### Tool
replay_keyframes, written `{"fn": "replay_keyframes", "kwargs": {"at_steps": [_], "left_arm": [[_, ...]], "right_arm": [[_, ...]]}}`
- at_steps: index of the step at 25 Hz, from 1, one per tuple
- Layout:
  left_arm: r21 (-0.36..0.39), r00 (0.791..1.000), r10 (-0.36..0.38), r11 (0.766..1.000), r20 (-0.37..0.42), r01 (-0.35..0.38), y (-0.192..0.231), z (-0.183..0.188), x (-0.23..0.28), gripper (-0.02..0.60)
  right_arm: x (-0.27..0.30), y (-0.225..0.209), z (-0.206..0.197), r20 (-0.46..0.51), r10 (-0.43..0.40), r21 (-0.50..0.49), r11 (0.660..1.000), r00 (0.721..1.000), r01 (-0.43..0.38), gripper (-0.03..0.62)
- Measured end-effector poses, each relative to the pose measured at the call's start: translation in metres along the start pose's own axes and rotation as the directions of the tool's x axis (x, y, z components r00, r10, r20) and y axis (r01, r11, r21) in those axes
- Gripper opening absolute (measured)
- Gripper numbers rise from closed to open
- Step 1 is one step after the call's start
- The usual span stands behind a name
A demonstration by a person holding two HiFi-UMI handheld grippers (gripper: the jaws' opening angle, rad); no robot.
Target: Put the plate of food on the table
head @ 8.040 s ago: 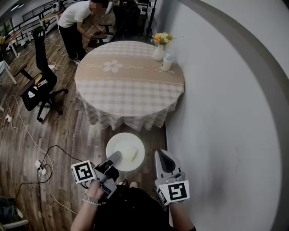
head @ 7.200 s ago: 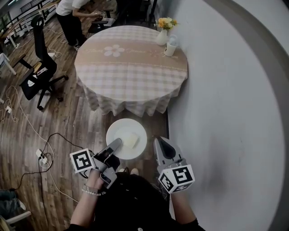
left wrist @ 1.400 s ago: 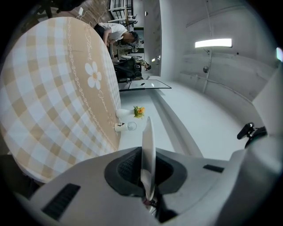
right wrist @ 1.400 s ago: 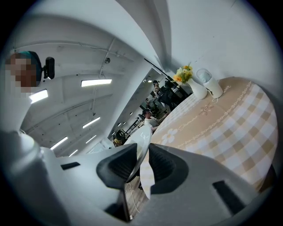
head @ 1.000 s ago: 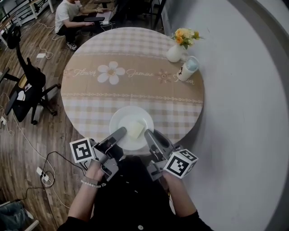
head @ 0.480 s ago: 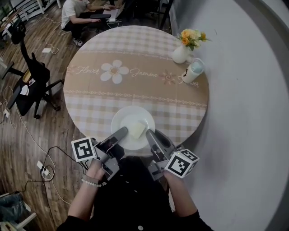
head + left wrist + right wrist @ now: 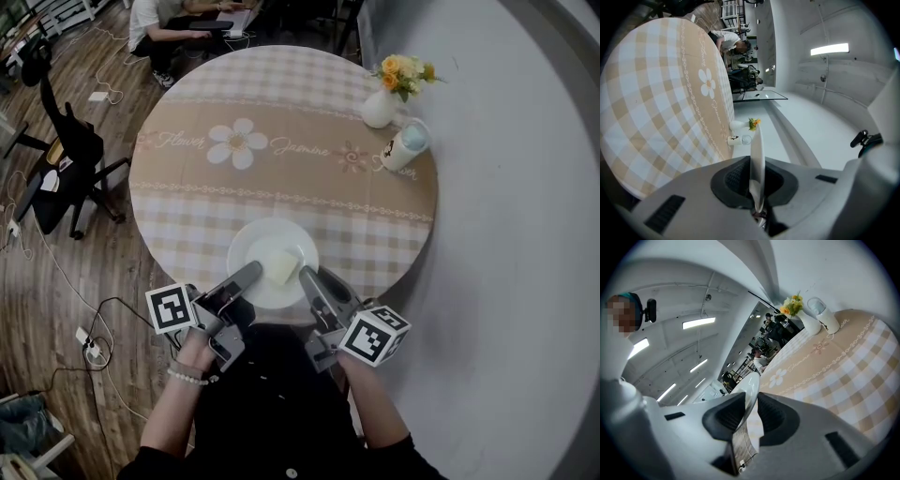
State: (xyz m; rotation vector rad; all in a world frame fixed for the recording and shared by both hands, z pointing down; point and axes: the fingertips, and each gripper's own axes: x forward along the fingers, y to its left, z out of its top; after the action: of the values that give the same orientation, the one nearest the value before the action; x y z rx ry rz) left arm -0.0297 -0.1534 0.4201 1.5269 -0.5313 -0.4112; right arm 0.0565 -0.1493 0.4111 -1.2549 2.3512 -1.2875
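The white plate [image 7: 246,246] was over the near edge of the round counter [image 7: 281,192], right in front of the person. A pale yellow block of food [image 7: 281,269] sat on the plate, a bit to the right of its middle. From the head view, it was hard to tell if the plate was touching the checked cloth or was just above it.

The left claw [image 7: 757,180] was closed tight on the plate's near left edge. In the left claw view the thin white rim stood squeezed between the two dark pads.

The right claw [image 7: 751,414] was at the plate's near right edge. Its two jaws stood apart with the rim between them. The rim lay against one pad, and a small gap showed next to the other pad.

At the far right side of the counter stood a white vase [image 7: 379,110] with yellow and orange flowers [image 7: 405,69]. A white cup [image 7: 405,146] stood just beside the vase, a little nearer to the person. The cloth had a big white flower picture [image 7: 234,144] on a tan band.

A black chair [image 7: 64,155] stood on the wood floor [image 7: 112,262] to the left of the counter. Another person [image 7: 173,19] sat past the far side of the counter. A curved white wall [image 7: 511,244] ran along the right.
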Motion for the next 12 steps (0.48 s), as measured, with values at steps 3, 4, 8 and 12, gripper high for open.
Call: {"fn": "replay_keyframes", "kwargs": {"at_steps": [3,4,8,12], "left_arm": [[-0.004,1.0,0.001,1.0,-0.004,-0.001,0.005,0.002,0.004,0.011],[-0.006,1.0,0.001,1.0,-0.005,-0.001,0.006,0.002,0.006,0.011],[-0.01,1.0,0.007,1.0,-0.018,-0.007,0.013,0.004,0.014,0.011],[-0.019,0.999,0.021,1.0,-0.033,-0.021,0.022,0.005,0.021,0.011]], "right_arm": [[0.002,-0.005,0.0,-0.004,-0.005,0.002,1.0,1.0,0.005,0.061],[0.003,-0.007,0.001,-0.006,-0.008,0.003,1.0,1.0,0.008,0.061],[0.005,-0.017,0.002,-0.021,-0.023,0.012,1.0,1.0,0.023,0.061],[0.008,-0.029,0.0,-0.046,-0.029,0.016,0.999,0.999,0.03,0.061]]}}
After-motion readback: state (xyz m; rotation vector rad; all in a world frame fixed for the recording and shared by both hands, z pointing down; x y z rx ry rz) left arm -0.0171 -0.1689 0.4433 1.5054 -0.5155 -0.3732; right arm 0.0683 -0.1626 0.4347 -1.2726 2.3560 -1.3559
